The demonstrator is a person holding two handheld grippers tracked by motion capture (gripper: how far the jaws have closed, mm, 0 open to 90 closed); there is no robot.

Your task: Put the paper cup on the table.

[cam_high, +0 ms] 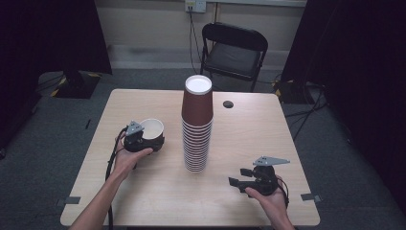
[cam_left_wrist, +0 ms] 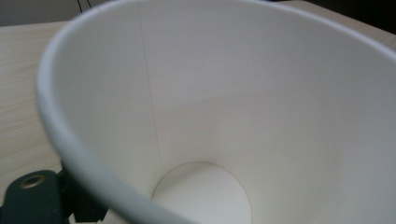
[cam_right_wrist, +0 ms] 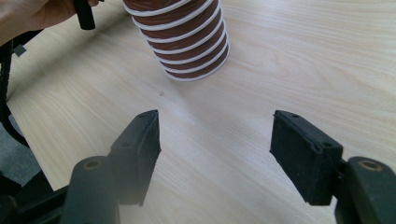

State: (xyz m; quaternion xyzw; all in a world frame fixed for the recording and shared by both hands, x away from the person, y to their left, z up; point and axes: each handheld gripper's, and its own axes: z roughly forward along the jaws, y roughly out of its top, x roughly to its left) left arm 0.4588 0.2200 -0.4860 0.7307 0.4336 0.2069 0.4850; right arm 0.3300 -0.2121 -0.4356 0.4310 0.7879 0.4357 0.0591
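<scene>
- Pale wood-grain counter (cam_high: 158, 191) in a dim room, grey floor around it; a black folding chair (cam_high: 234, 48) stands behind the far edge, a wall socket with cables above it, dark curtains on both sides; a small dark round spot (cam_high: 228, 104) lies on the counter just right of the stack's top.
- My left hand (cam_high: 127, 160) comes in from the lower left, forearm angled up and inward, fingers wrapped under the left claw (cam_high: 143, 139), its grey plate tilted on top; its cable trails back along the arm.
- Left claw is grasping a single paper cup (cam_high: 152, 129) by its wall near the rim; from above the cup leans with its white mouth up and toward the stack; in the left gripper view the white inside (cam_left_wrist: 243, 107) and round bottom sit right before the lens, one jaw showing outside the rim at lower left; whether the cup's base touches the counter I cannot tell.
- Tall stack of brown paper cups (cam_high: 196, 129), mouths down, white base of the top one uppermost, stands mid-counter between my two hands, well apart from both.
- My right hand (cam_high: 270, 196) rests low at the near right, palm under the right claw (cam_high: 239, 177), which points left toward the stack's foot; its jaws are released, spread wide over bare counter (cam_right_wrist: 215, 140), nothing between them; the stack's lower rims (cam_right_wrist: 187, 42) show ahead.
- No brand, label or writing legible on cups or claws.
</scene>
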